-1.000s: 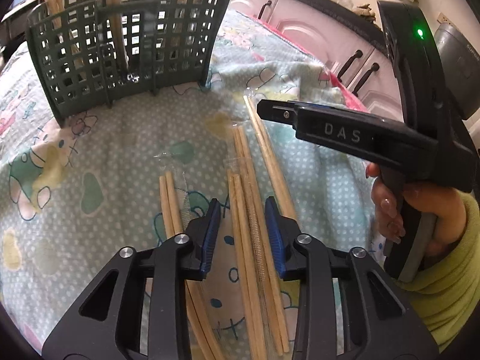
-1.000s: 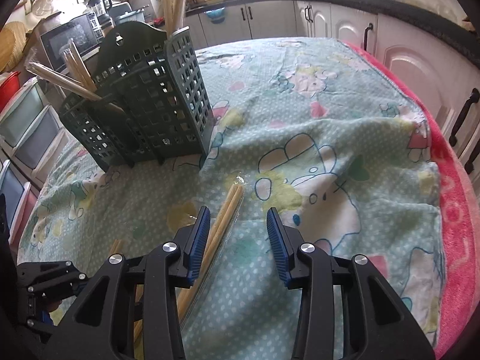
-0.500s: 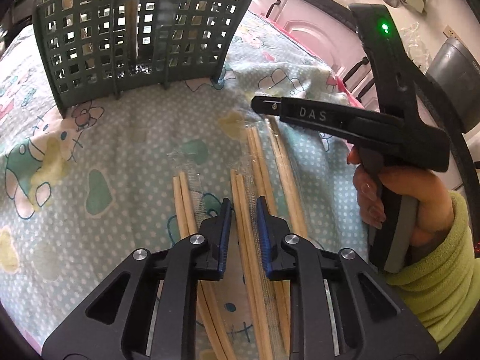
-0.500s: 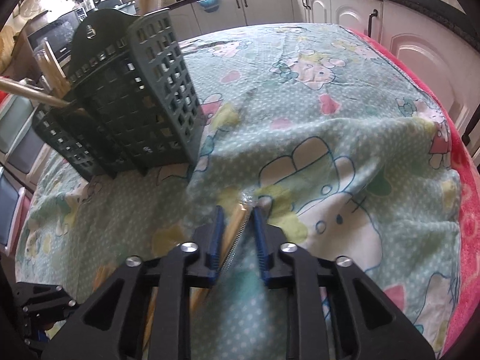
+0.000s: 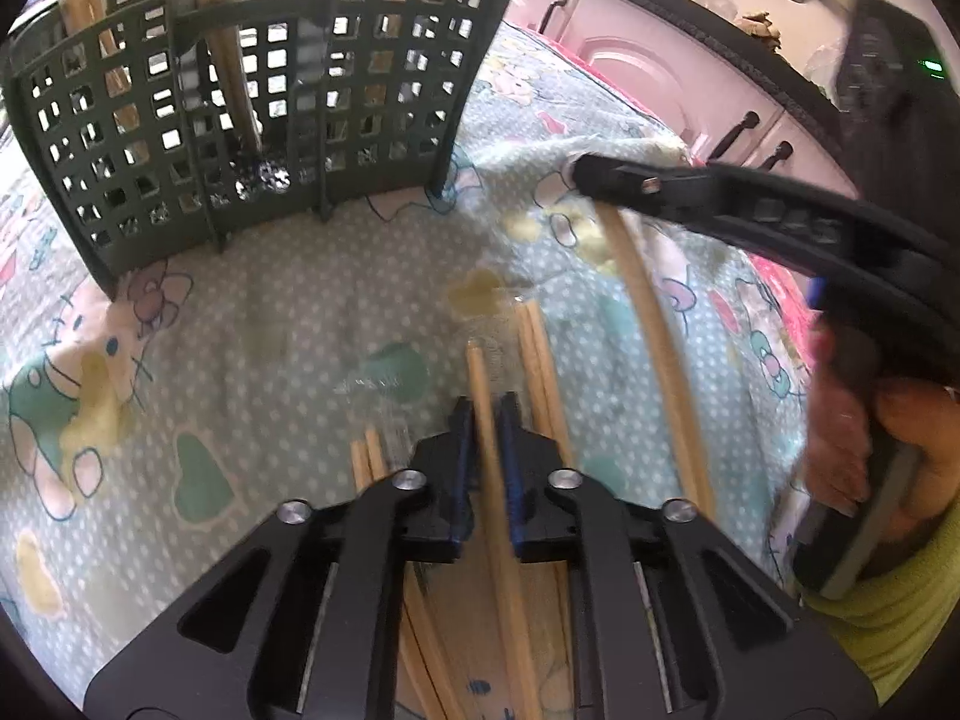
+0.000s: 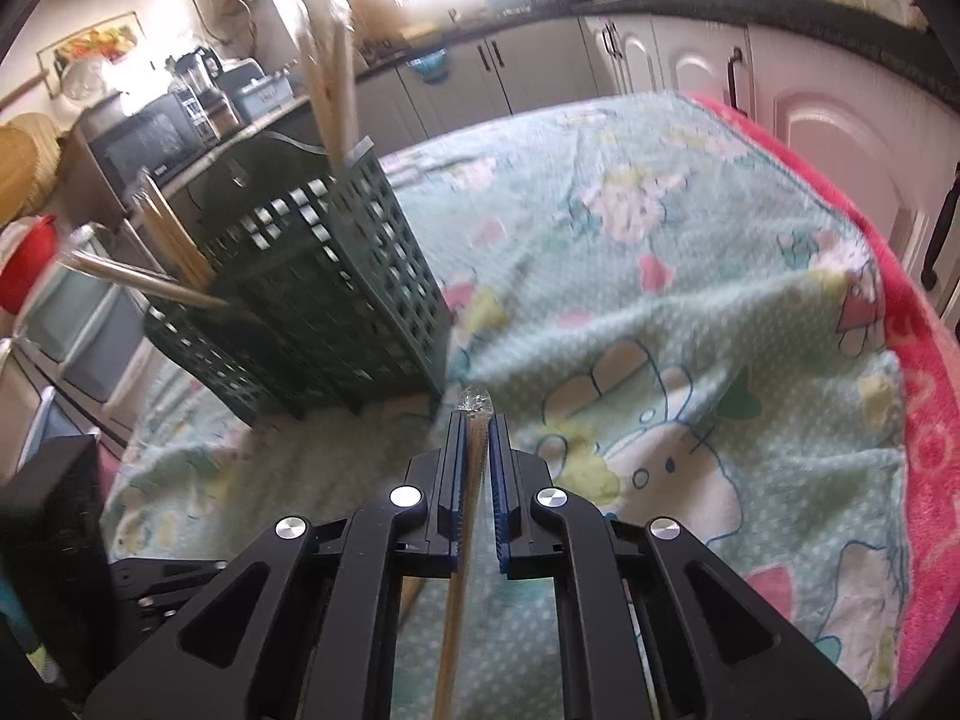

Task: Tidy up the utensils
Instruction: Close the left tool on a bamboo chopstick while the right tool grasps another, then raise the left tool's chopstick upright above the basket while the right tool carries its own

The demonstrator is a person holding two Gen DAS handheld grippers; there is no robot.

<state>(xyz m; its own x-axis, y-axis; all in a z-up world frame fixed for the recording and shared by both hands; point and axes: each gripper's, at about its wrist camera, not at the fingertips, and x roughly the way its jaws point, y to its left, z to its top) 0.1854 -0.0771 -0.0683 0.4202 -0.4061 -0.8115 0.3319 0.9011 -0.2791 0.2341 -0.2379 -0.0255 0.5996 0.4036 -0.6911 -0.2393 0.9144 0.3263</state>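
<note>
Motion blur softens both views, and your grippers hide the chopsticks' near ends. Your left gripper [image 5: 485, 414] pinches one pale wooden chopstick [image 5: 480, 378]; your right gripper [image 6: 474, 426] clamps a plastic-wrapped chopstick pair [image 6: 476, 450], near the dark green slotted utensil basket [image 6: 336, 312].

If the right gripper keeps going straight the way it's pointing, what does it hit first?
Most likely the bottom corner of the green utensil basket, just ahead of the right gripper, whose jaws are shut on a wrapped chopstick pair. Depth is unclear; the tablecloth could come first.
</note>
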